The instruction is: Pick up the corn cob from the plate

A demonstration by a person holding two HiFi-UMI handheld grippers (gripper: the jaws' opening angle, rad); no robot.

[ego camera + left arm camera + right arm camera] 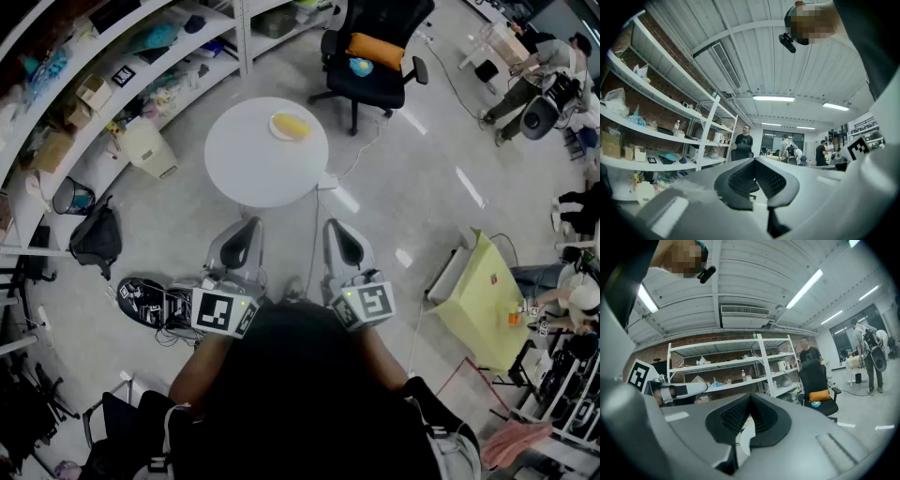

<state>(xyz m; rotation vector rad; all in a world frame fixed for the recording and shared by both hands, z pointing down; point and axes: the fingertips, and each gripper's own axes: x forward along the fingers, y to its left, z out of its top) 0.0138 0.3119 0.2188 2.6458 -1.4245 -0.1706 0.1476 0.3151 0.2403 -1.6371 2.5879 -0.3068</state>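
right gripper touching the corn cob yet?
Apart. Head view: the right gripper is held near the person's body, with floor between it and the table carrying the corn cob.

I see a yellow corn cob [292, 125] on a white plate [275, 129], white table [253, 164] at twelve o'clock; black chair [370, 80], orange cushion [375, 50] at one.

The left forearm [201, 368] and right forearm [381, 358] reach forward from the body side by side. The left gripper [236, 246] and right gripper [345, 246] are held level, roughly parallel and near each other without touching. Each gripper's jaws are closed together with nothing between them.
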